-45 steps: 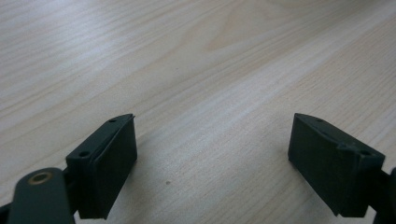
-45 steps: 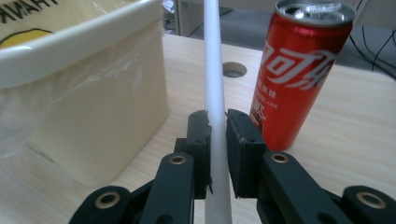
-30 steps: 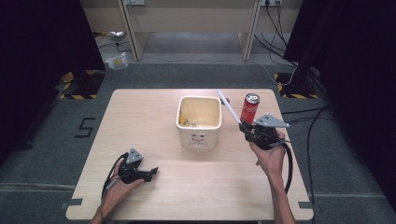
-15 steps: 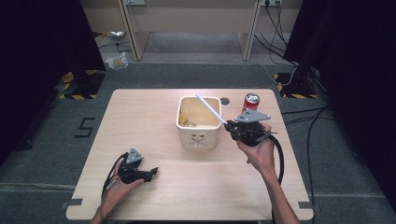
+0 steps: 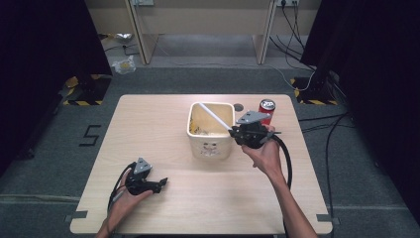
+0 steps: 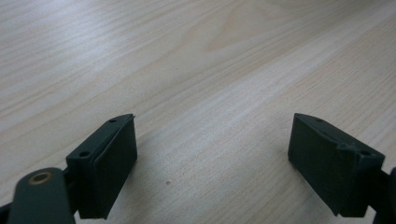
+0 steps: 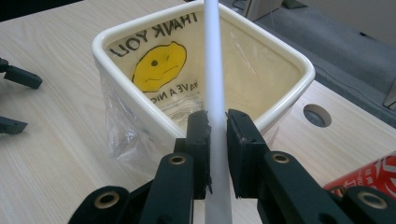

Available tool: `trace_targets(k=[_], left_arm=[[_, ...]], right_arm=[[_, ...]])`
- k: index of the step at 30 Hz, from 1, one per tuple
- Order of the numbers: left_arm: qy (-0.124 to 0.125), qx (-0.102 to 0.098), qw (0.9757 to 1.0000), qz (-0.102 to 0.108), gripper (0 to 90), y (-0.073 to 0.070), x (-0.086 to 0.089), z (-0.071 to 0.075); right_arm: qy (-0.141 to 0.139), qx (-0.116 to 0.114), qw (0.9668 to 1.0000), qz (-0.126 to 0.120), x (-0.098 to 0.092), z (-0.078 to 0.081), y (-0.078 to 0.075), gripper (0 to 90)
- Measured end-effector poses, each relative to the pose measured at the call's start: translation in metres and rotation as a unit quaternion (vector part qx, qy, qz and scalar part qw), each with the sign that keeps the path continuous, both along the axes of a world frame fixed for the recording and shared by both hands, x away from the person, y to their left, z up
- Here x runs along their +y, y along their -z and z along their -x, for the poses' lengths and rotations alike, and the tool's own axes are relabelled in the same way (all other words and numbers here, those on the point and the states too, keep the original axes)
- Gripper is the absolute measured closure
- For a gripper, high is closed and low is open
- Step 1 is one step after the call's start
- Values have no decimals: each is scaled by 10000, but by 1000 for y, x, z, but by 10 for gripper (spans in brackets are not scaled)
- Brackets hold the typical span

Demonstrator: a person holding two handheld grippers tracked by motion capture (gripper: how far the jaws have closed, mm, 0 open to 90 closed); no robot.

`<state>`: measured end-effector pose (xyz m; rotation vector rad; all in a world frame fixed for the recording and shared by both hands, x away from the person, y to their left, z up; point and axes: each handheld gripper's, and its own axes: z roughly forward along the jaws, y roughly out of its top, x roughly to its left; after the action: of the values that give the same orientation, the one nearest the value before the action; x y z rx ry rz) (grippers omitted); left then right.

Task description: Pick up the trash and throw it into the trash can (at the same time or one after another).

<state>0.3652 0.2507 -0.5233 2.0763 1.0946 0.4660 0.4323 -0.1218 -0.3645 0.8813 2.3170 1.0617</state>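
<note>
A cream square bin (image 5: 210,147) lined with a clear bag printed with a yellow smiley stands mid-table. My right gripper (image 5: 235,131) is at the bin's right rim, shut on a long white straw (image 5: 211,115) that slants out over the bin's opening. In the right gripper view the pads (image 7: 198,135) pinch the straw (image 7: 212,70) just short of the bin's rim (image 7: 140,24). A red can (image 5: 267,106) stands upright behind that hand. My left gripper (image 5: 159,183) rests on the table at the front left, open, with bare wood between its fingers (image 6: 109,158).
The light wooden table (image 5: 153,124) has a round cable hole (image 5: 238,106) behind the bin. The can (image 7: 369,179) is close at the right gripper's right. Dark grey floor, cables and desk legs surround the table.
The right gripper has moved left from beside the can to the bin's rim, carrying the straw, whose far end now reaches over the bin. The left gripper has stayed put.
</note>
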Motion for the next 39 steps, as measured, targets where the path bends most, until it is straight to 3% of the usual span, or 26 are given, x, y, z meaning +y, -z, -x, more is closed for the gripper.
trace_targets(k=[6, 7, 8, 10, 12, 13, 16, 26, 34, 39], left_arm=[[2, 1, 10000, -2, 147, 0, 0, 0], [0, 0, 10000, 0, 147, 0, 0, 0], [0, 0, 10000, 0, 147, 0, 0, 0], [2, 0, 10000, -1, 147, 0, 0, 0], [5, 1, 10000, 0, 147, 0, 0, 0], [5, 0, 10000, 0, 147, 0, 0, 0], [5, -2, 10000, 0, 147, 0, 0, 0], [5, -1, 10000, 1, 147, 0, 0, 0], [5, -1, 10000, 0, 147, 0, 0, 0], [12, 2, 10000, -13, 147, 0, 0, 0]], right_arm=[[-6, 54, 10000, -13, 2, -4, 0, 787], [-4, 9, 9999, -109, 2, -4, -2, 710], [-4, 9, 9999, -109, 2, -4, -2, 710], [108, -75, 9998, -136, 2, -2, -6, 540], [127, -197, 9996, -143, 2, 1, -11, 470], [167, -281, 9992, -222, 0, 5, -15, 392], [183, -351, 9989, -232, -2, 7, -18, 345], [619, -478, 9950, -627, -29, 8, -23, 276], [1005, -410, 9915, -721, -48, 1, -6, 237], [1261, -358, 9876, -860, -59, -2, 2, 221]])
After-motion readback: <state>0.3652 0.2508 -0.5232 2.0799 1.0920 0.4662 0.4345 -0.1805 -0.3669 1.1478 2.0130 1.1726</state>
